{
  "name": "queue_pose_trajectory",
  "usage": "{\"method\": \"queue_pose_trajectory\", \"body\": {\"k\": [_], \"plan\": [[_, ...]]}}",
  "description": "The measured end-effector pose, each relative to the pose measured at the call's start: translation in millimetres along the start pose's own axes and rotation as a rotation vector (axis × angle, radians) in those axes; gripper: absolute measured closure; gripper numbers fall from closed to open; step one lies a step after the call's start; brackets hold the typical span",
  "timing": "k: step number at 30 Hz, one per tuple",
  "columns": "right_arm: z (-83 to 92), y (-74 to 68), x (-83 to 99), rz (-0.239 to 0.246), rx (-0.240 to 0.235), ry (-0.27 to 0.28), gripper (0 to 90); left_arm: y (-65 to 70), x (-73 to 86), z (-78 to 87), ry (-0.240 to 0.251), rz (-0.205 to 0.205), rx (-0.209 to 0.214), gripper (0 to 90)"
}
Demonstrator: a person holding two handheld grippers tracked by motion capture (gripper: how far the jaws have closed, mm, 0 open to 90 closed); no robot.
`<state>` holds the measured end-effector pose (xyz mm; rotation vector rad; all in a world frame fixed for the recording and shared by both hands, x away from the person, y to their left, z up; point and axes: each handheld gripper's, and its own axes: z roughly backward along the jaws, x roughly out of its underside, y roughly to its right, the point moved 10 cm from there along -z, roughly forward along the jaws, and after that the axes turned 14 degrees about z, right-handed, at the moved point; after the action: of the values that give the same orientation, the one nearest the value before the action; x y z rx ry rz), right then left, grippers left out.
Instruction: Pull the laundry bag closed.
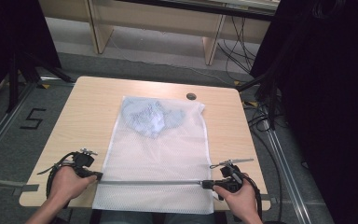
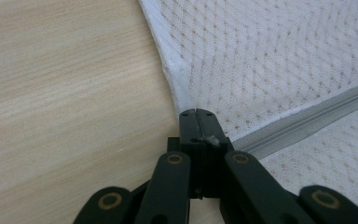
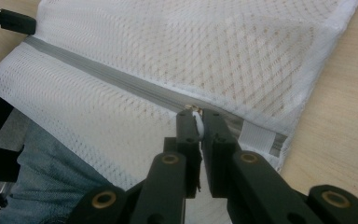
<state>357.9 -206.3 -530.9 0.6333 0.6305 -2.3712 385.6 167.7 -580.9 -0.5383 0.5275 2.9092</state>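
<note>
A white mesh laundry bag (image 1: 154, 149) lies flat on the wooden table (image 1: 88, 107), with a light-blue garment (image 1: 149, 117) bunched inside its far end. A grey zipper (image 1: 149, 182) runs across the bag near the front edge. At the zipper's left end my left gripper (image 1: 99, 176) is shut on the bag's side seam (image 2: 179, 88); its jaws (image 2: 196, 112) meet with a bit of white fabric between them. At the zipper's right end my right gripper (image 1: 204, 184) is shut on the small white zipper pull (image 3: 198, 122).
The bag's front strip hangs over the table's near edge above the person's jeans (image 3: 42, 158). A round cable port (image 1: 191, 96) sits near the far edge. Black stands and cables (image 1: 261, 116) crowd the floor at right; bare wood (image 2: 65, 84) lies left of the bag.
</note>
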Motion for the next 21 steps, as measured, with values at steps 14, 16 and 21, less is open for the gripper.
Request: {"method": "queue_pose_trajectory", "body": {"k": [14,16,21], "plan": [[3.2,4.7,2.7,-0.014,0.027,-0.002,86.9,0.1,0.0,0.0,0.000,0.000,0.000,90.0],[3.2,5.2,2.6,-0.014,0.026,0.003,86.9,0.0,0.0,0.0,0.000,0.000,0.000,90.0],[3.9,6.0,4.2,-0.007,0.020,-0.002,87.0,0.1,0.0,0.0,0.000,0.000,0.000,90.0]]}}
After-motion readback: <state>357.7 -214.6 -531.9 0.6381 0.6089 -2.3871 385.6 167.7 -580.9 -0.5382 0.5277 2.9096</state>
